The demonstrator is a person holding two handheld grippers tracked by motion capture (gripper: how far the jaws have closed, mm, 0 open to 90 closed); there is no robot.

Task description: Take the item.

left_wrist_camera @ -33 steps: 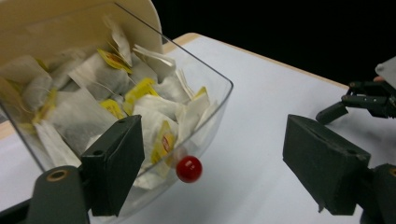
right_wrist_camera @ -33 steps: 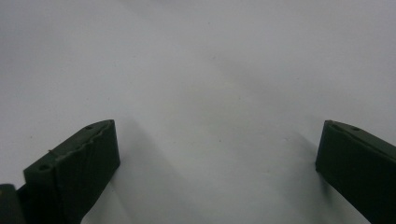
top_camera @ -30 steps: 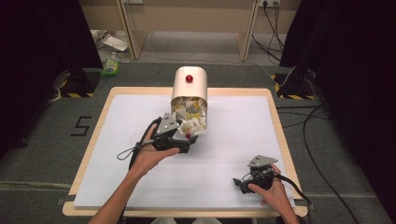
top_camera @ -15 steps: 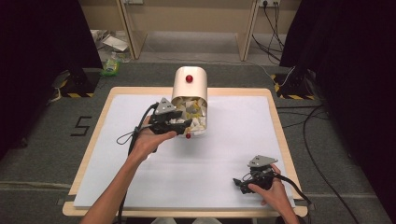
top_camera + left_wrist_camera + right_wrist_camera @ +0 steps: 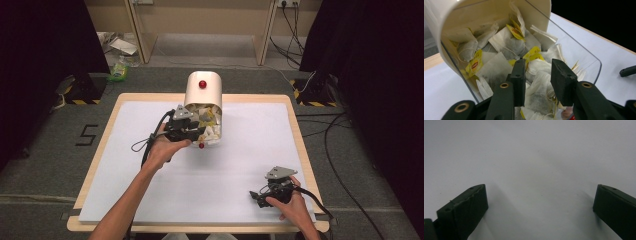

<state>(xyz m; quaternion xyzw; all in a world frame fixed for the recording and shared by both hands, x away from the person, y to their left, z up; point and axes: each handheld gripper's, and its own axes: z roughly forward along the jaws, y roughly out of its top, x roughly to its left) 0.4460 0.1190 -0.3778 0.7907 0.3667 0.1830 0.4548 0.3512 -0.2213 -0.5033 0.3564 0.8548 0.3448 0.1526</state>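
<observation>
Left tongs (image 5: 537, 83) closing round crinkled paper tea bags (image 5: 534, 92) — cream container (image 5: 202, 90)

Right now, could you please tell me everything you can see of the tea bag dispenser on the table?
The tea bag dispenser is a cream, round-topped box with a red knob, standing at the far middle of the white table. Its clear plastic front flap hangs open, with a second red knob at its lower edge. Inside lie loosely heaped paper tea bags with yellow tags. The left gripper reaches into the opening, its jaws closing around one bag.
</observation>
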